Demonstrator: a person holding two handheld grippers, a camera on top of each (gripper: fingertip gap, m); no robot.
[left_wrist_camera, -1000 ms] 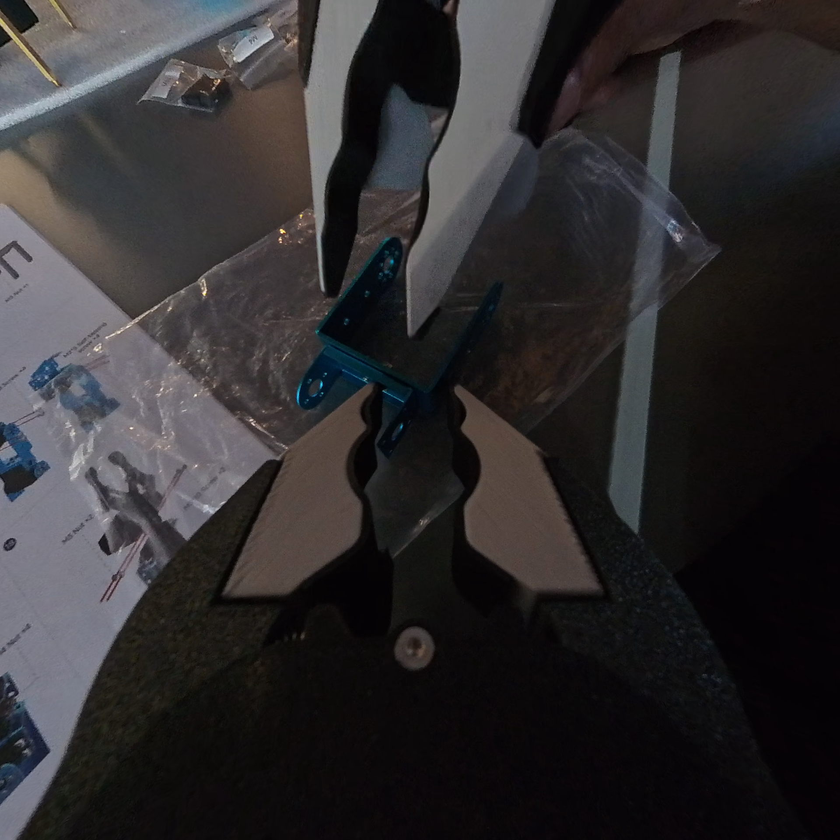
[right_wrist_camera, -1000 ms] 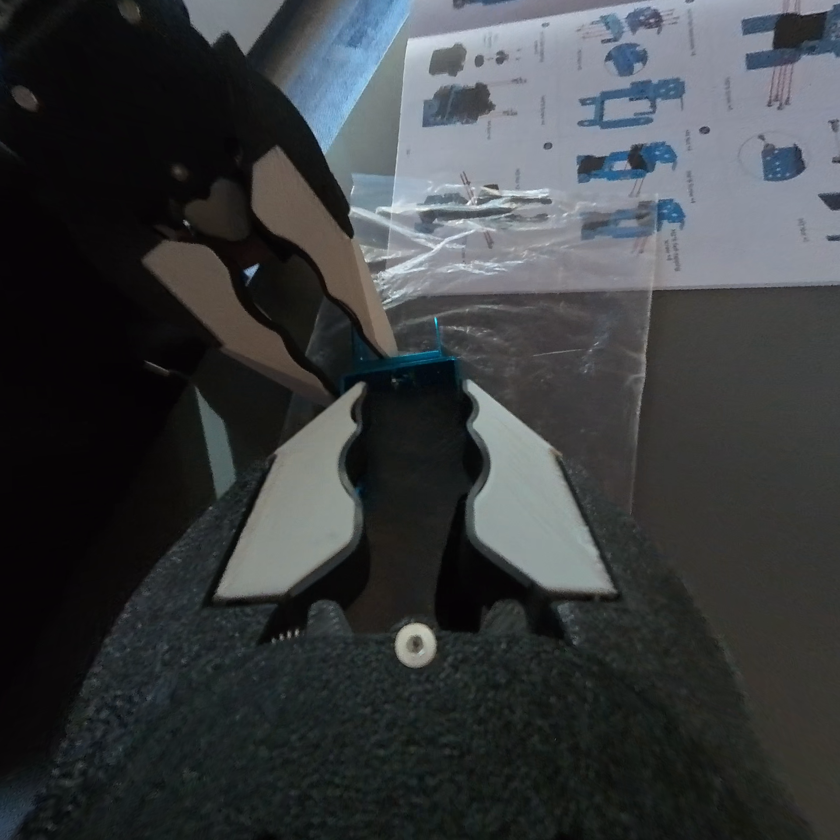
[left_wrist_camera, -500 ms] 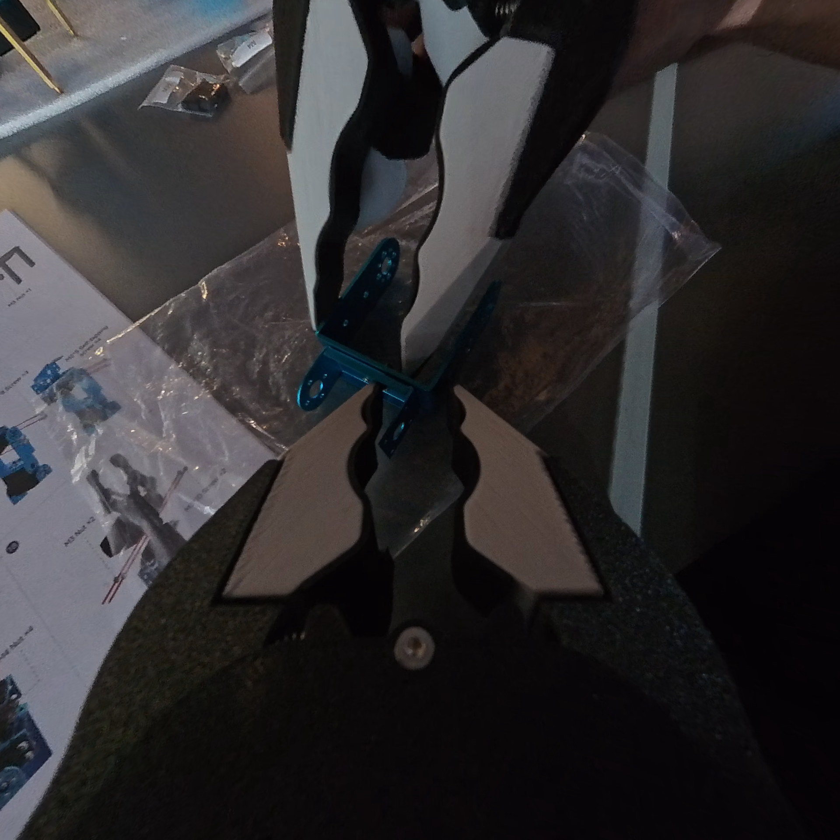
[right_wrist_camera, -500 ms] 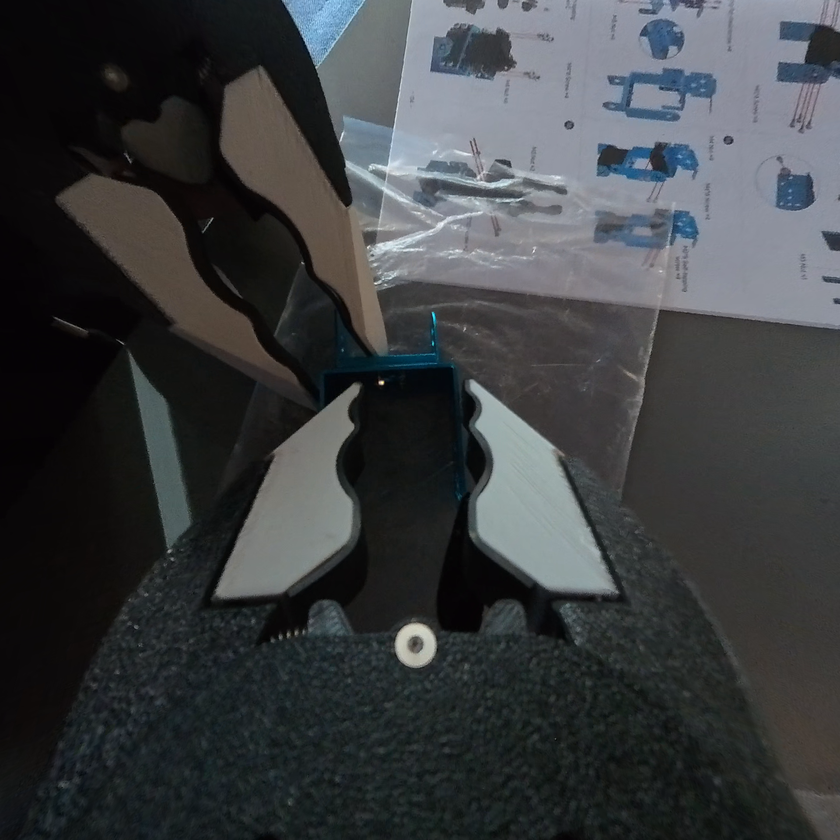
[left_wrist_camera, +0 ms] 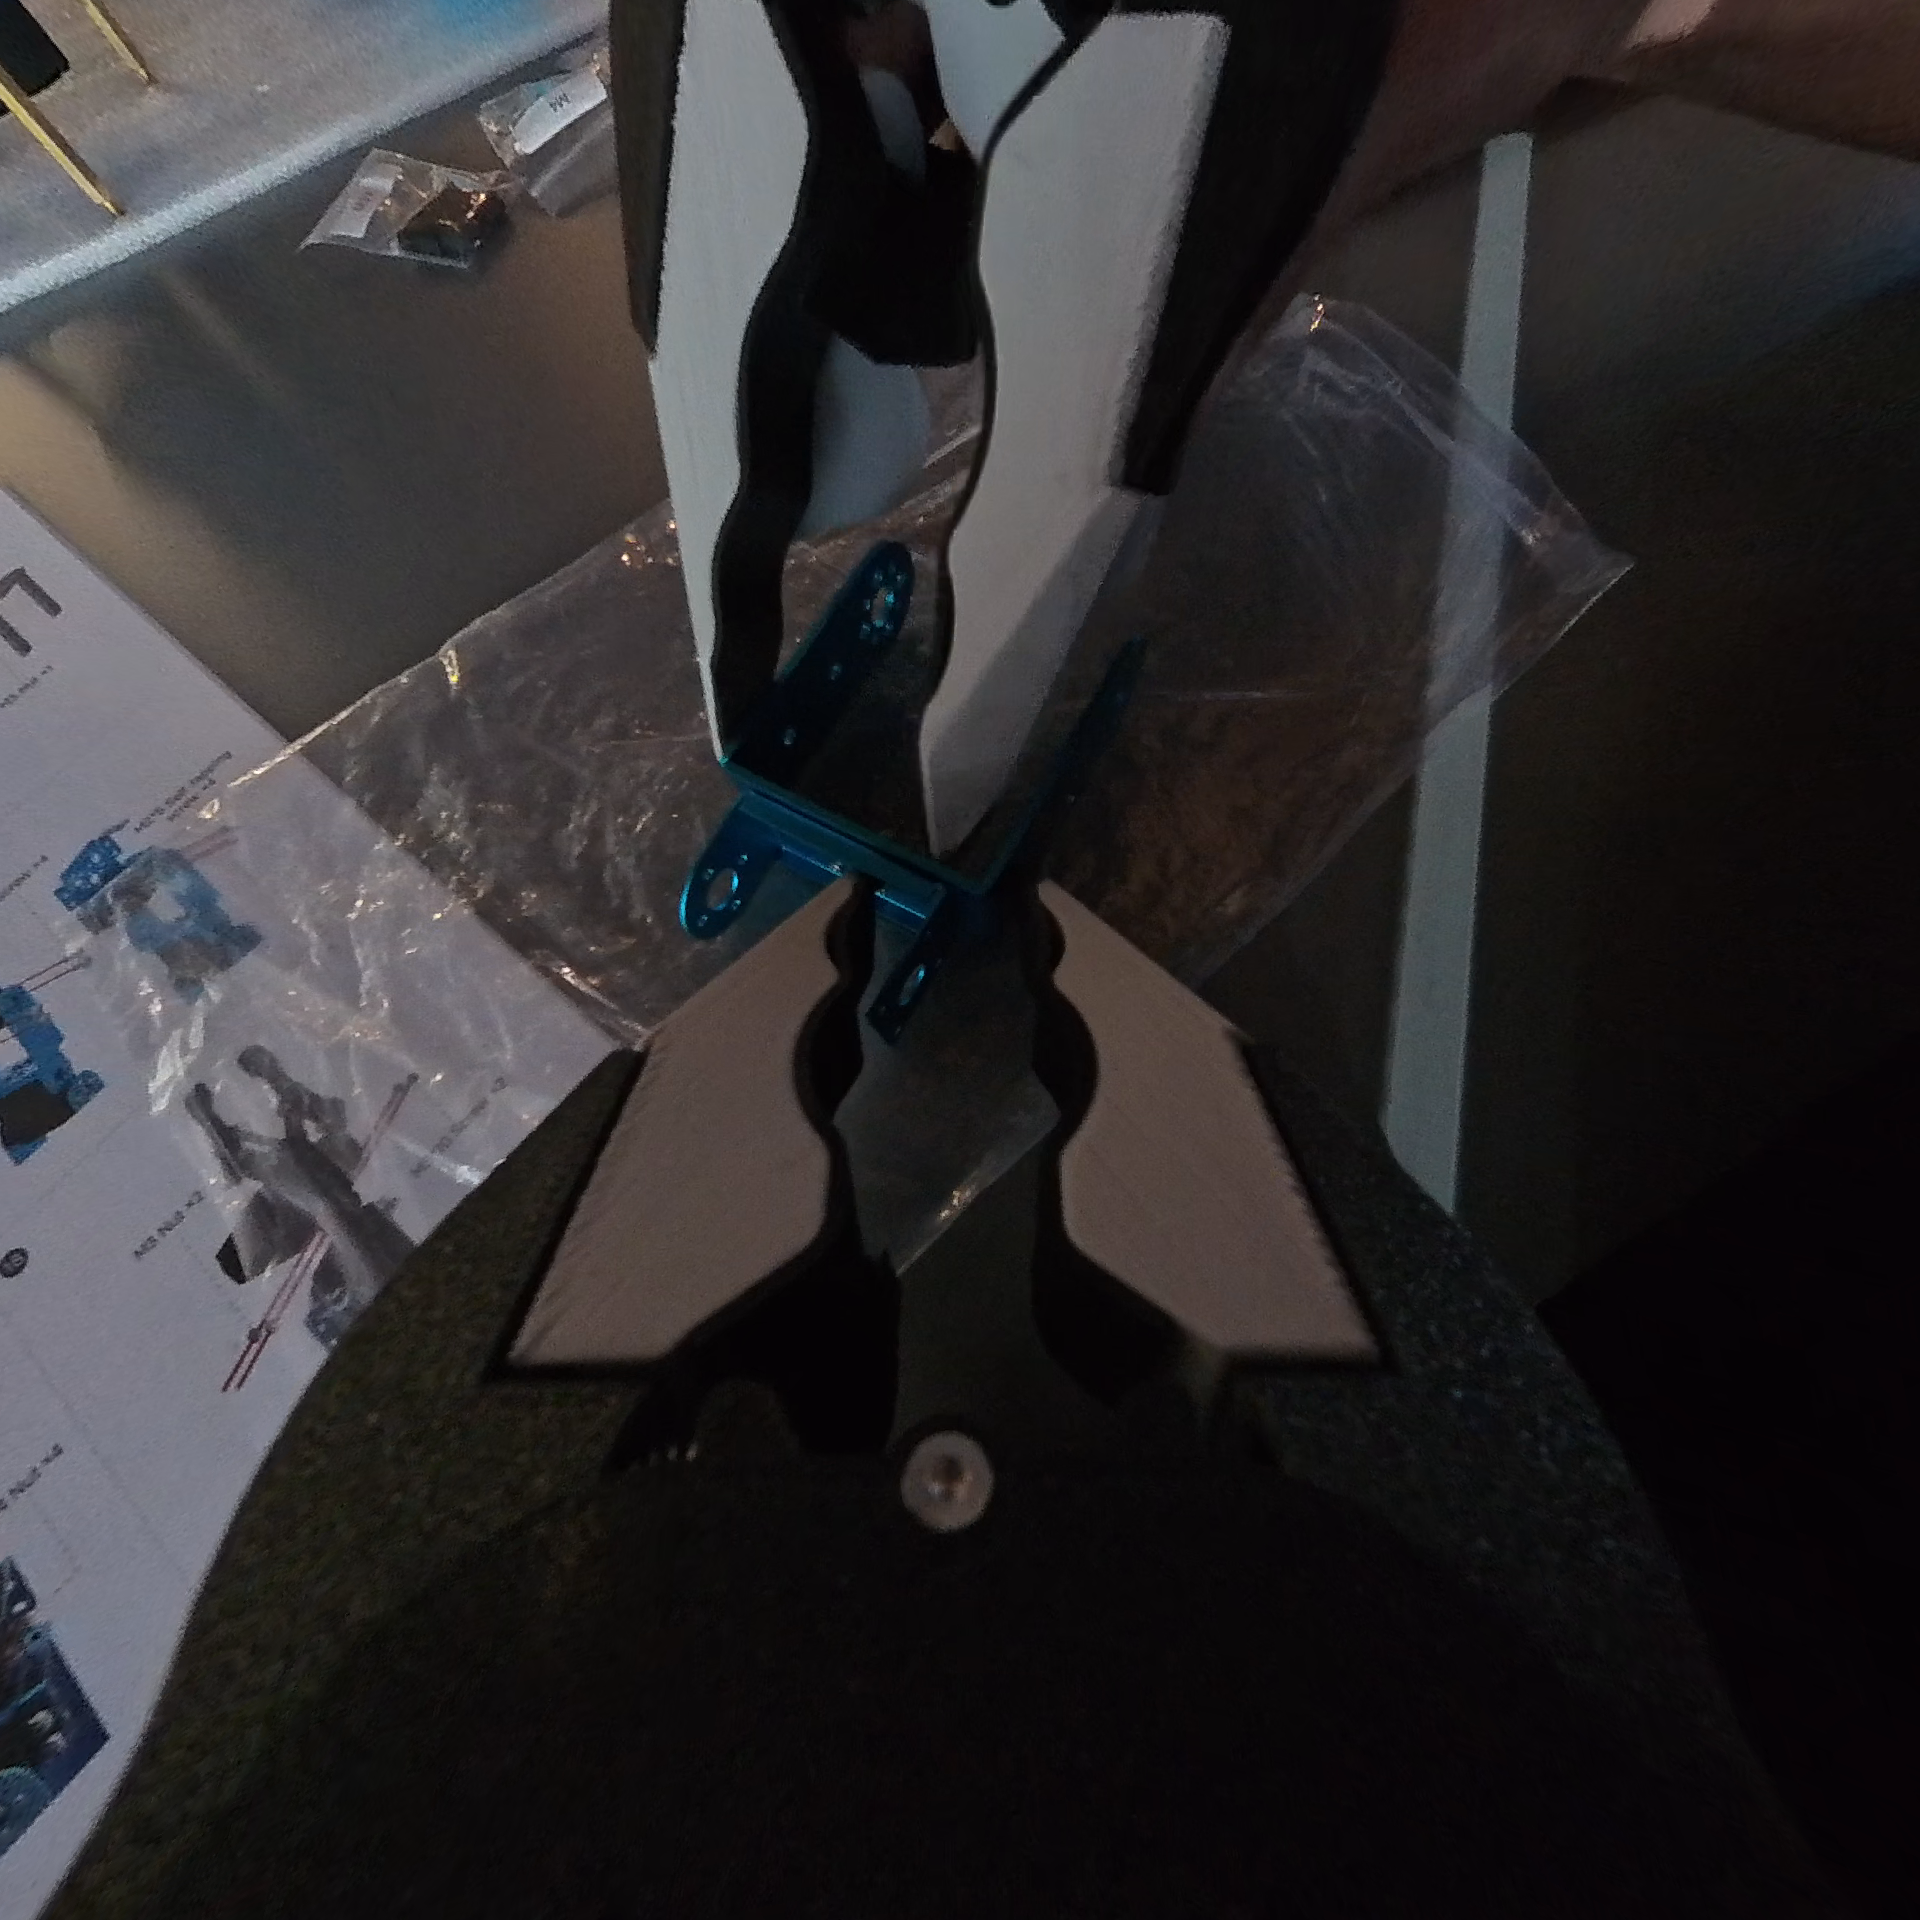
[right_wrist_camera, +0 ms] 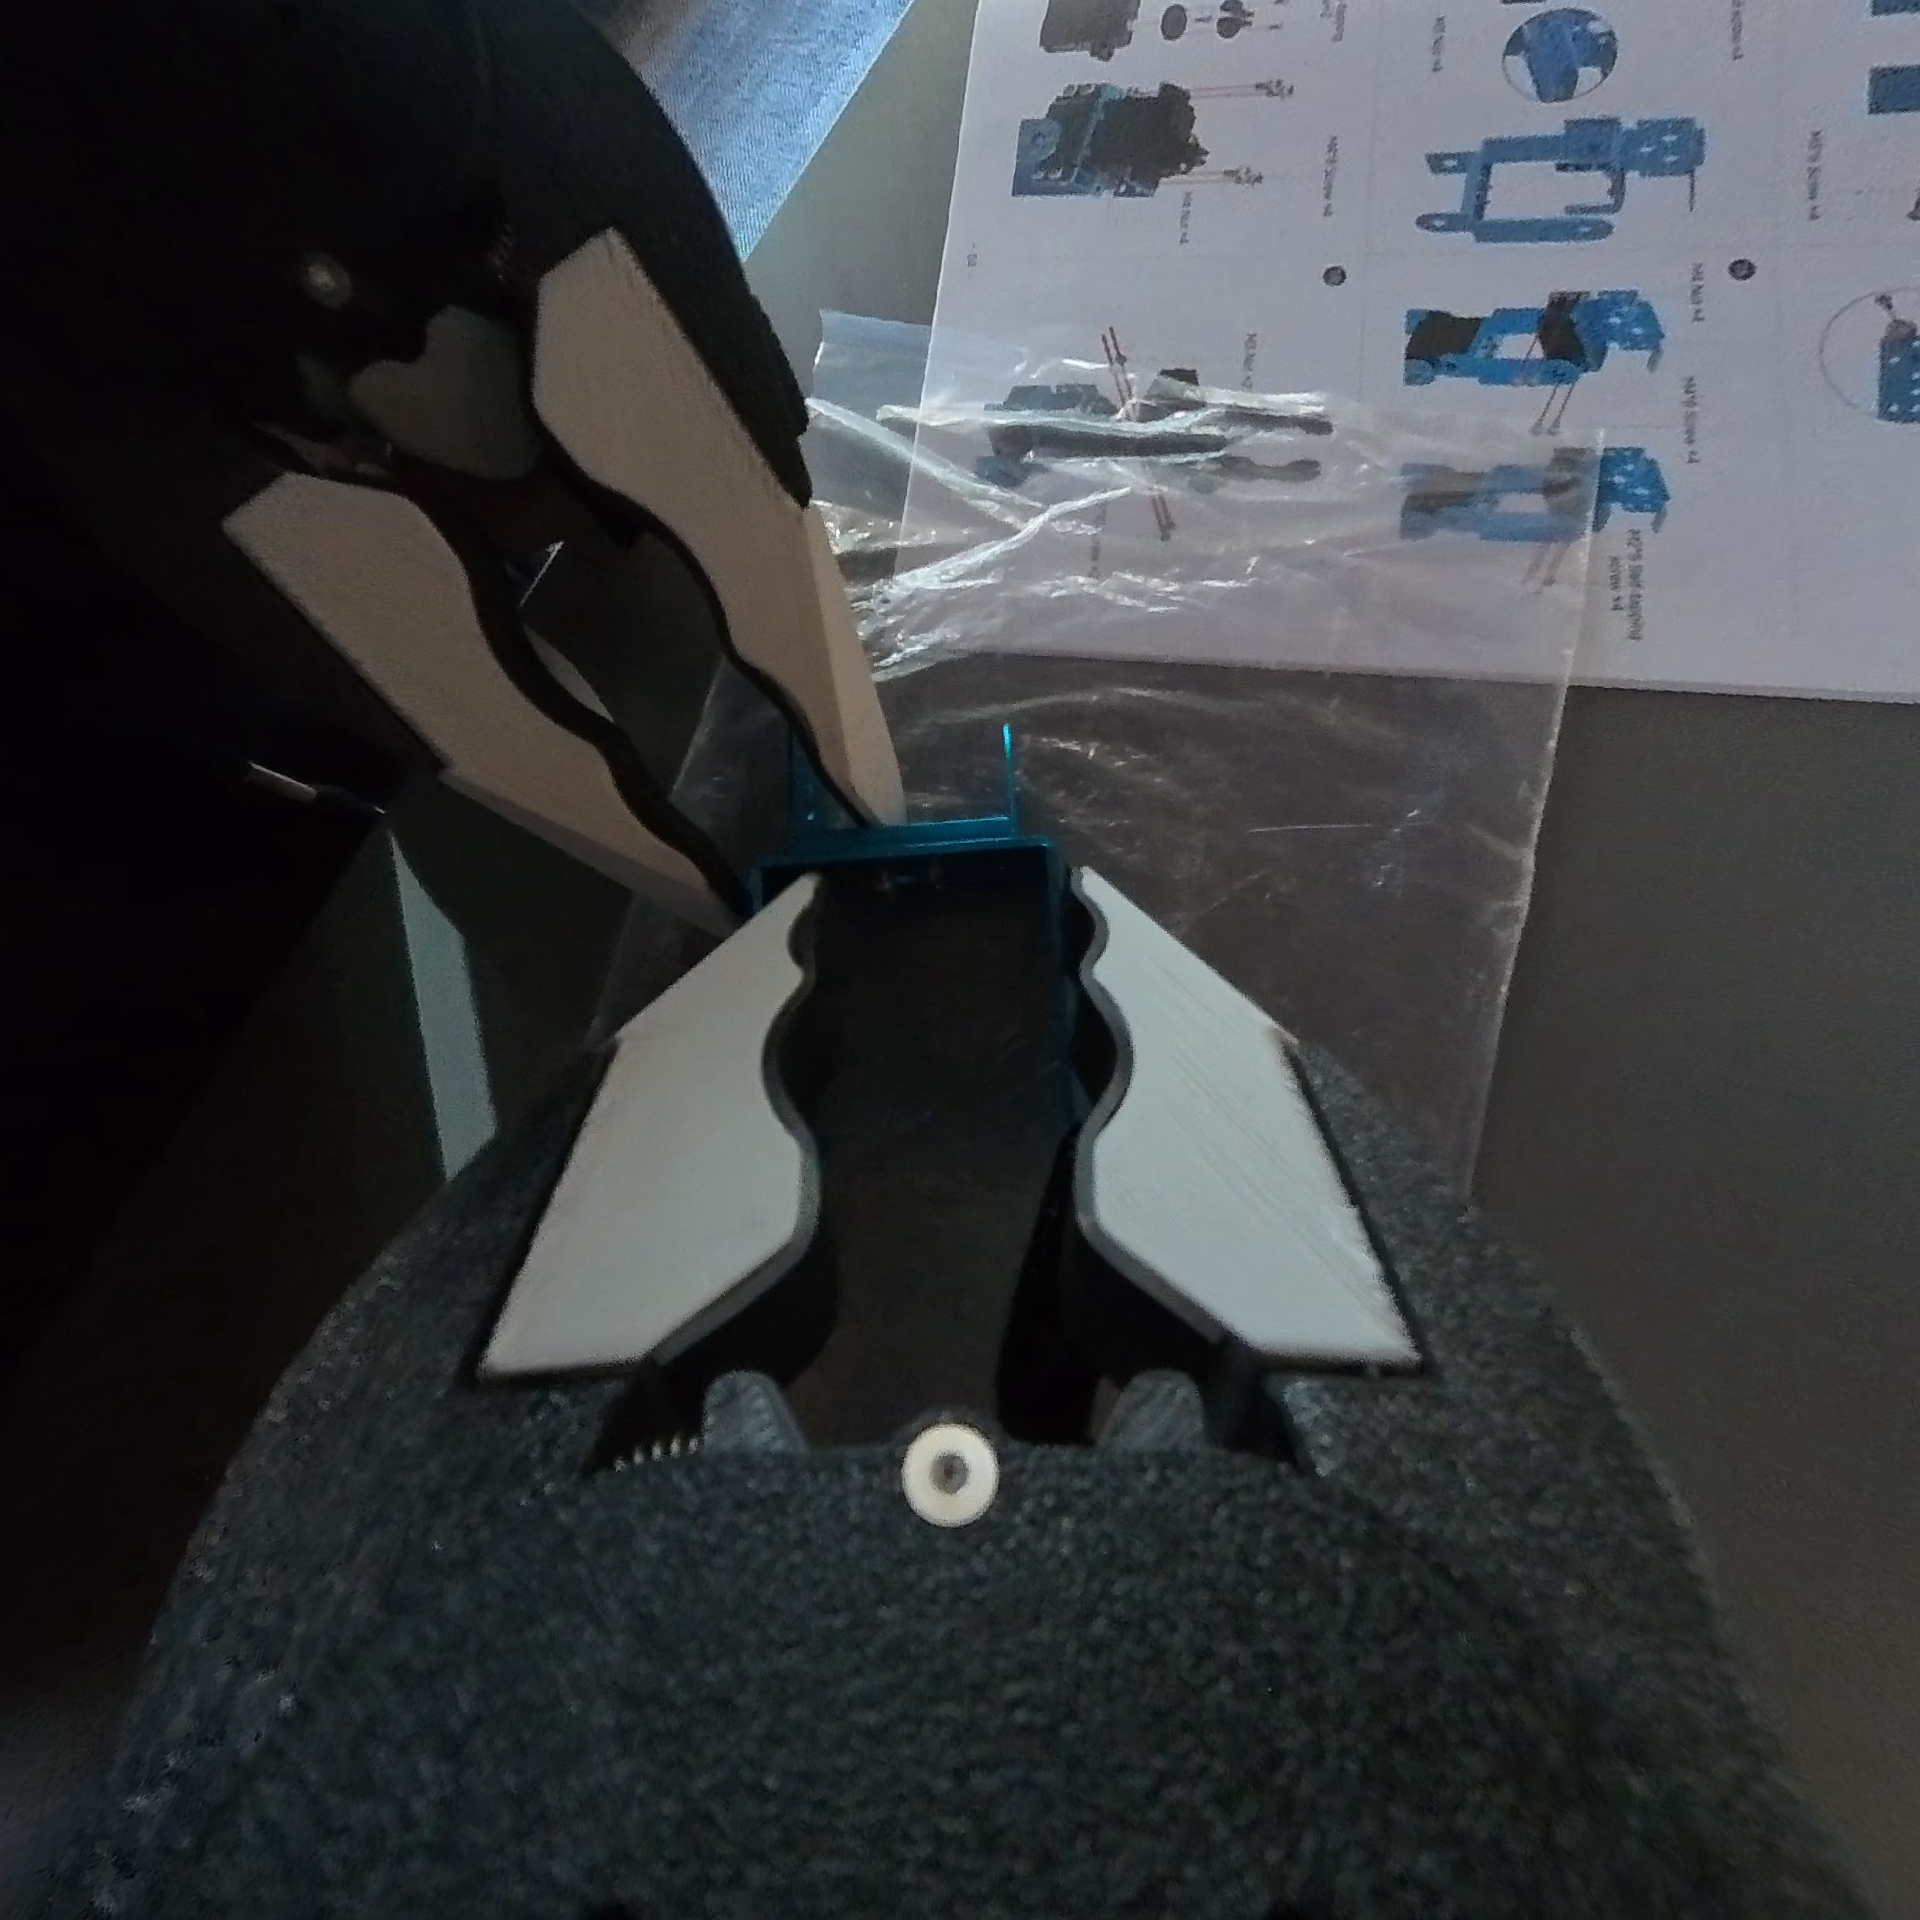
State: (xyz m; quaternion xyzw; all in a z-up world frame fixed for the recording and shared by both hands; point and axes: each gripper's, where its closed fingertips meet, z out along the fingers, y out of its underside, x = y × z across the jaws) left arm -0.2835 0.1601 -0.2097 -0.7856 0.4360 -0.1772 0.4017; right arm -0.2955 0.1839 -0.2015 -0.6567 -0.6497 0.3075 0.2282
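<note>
Left gripper (left_wrist_camera: 940, 904): jaws partly spread, tips pointing forward and down. Right gripper (right_wrist_camera: 935, 883): jaws partly spread, set opposite, tips almost meeting the left's. A bare hand (left_wrist_camera: 1704, 94) holds the right gripper.

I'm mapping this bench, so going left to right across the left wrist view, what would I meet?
printed instruction sheet → blue bracket → white strip
</note>
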